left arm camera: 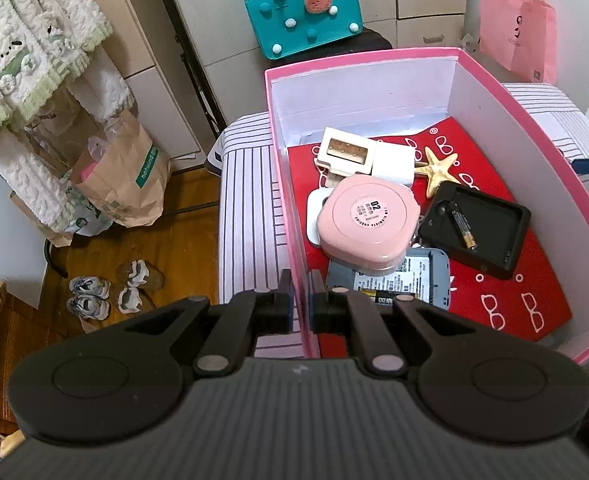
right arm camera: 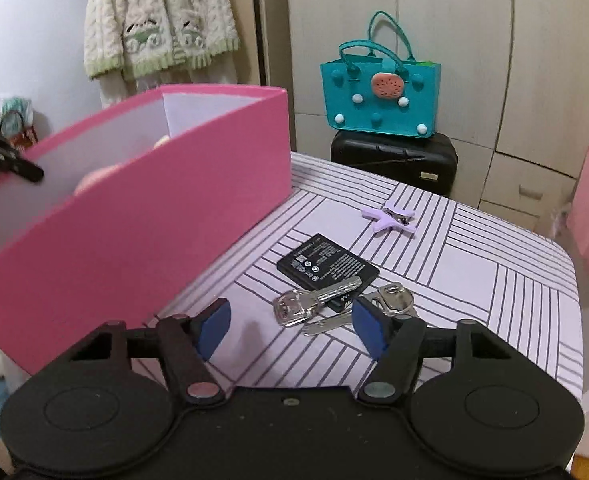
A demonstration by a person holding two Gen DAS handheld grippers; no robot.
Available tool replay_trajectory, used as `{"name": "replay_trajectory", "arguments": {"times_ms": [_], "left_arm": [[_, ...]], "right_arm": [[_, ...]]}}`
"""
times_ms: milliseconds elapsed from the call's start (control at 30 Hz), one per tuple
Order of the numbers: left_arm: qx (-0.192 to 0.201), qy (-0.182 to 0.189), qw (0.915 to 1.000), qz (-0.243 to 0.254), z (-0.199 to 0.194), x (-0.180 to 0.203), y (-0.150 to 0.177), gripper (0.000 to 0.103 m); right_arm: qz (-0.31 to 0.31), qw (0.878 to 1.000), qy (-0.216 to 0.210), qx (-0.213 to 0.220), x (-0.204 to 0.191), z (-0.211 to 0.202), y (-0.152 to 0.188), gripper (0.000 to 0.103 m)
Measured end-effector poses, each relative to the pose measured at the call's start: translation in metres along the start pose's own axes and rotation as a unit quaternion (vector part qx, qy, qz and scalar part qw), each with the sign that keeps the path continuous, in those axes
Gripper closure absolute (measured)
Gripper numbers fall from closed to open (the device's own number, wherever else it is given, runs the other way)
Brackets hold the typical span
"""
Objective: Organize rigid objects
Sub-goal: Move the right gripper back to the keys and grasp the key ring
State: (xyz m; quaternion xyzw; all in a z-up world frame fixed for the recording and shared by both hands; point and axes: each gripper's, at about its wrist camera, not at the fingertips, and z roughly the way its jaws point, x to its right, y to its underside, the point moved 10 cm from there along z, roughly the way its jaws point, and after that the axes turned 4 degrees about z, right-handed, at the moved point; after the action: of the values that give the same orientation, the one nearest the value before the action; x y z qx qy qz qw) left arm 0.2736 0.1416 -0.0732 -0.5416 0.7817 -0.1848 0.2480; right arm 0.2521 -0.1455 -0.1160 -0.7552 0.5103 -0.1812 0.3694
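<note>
Two grippers are in your hands. Your left gripper [left arm camera: 301,300] is clamped on the near left wall of the pink box [left arm camera: 526,120], one pad outside and one inside. Your right gripper [right arm camera: 288,330] stands open with nothing between its blue pads [right arm camera: 214,330], low over the striped tabletop [right arm camera: 494,280].

Just ahead of the right gripper, counted:
- Two silver keys [right arm camera: 314,300] on a ring, one lying across the corner of the battery.
- One flat black phone battery [right arm camera: 326,266], white print on its face too small to read.
- One lilac star-shaped clip [right arm camera: 390,220], farther off, apart from the rest.

Inside the box, on a red sheet [left arm camera: 514,300] with white doodles:
- One pink rounded case [left arm camera: 368,226], its round label reading "D2" above smaller print you cannot make out.
- One black tray [left arm camera: 490,236] holding one AAA cell [left arm camera: 462,228].
- One gold starfish [left arm camera: 440,170].
- One white and tan block [left arm camera: 346,152].
- One white square piece [left arm camera: 394,162] beside that block.
- One grey device [left arm camera: 422,280] with a printed label, unreadable, half under the pink case.

Beyond the table: one teal felt bag [right arm camera: 378,98] on a black suitcase [right arm camera: 394,160], and one brown paper bag [left arm camera: 134,184] on the floor with green lettering you cannot read.
</note>
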Motion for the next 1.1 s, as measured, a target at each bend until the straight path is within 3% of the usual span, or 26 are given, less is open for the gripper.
{"name": "replay_trajectory", "arguments": {"times_ms": [133, 200, 333, 367, 433, 867, 1100], "left_arm": [[-0.003, 0.001, 1.0, -0.004, 0.001, -0.001, 0.0, 0.097], [-0.004, 0.0, 1.0, -0.005, 0.002, -0.001, 0.0, 0.097], [-0.005, 0.0, 1.0, -0.008, 0.003, -0.001, 0.0, 0.097], [-0.005, -0.001, 1.0, -0.008, 0.003, -0.001, 0.0, 0.097], [-0.006, -0.001, 0.9999, -0.008, 0.003, -0.001, 0.0, 0.097], [-0.01, 0.005, 0.9999, -0.01, 0.008, -0.002, 0.003, 0.098], [-0.004, 0.006, 0.9999, -0.008, 0.007, -0.002, 0.003, 0.099]], "right_arm": [[0.012, 1.0, -0.005, -0.012, 0.001, 0.012, -0.001, 0.042], [0.024, 0.999, -0.004, -0.023, 0.001, 0.019, 0.0, 0.05], [0.034, 0.999, 0.01, -0.016, 0.001, 0.025, -0.005, 0.056], [0.034, 0.999, 0.015, -0.017, 0.001, 0.027, -0.006, 0.068], [0.039, 0.999, 0.016, -0.011, 0.001, 0.027, -0.007, 0.073], [0.059, 0.998, 0.001, 0.002, -0.004, 0.01, -0.015, 0.074], [0.051, 0.998, -0.015, 0.019, -0.015, -0.013, -0.038, 0.074]]}}
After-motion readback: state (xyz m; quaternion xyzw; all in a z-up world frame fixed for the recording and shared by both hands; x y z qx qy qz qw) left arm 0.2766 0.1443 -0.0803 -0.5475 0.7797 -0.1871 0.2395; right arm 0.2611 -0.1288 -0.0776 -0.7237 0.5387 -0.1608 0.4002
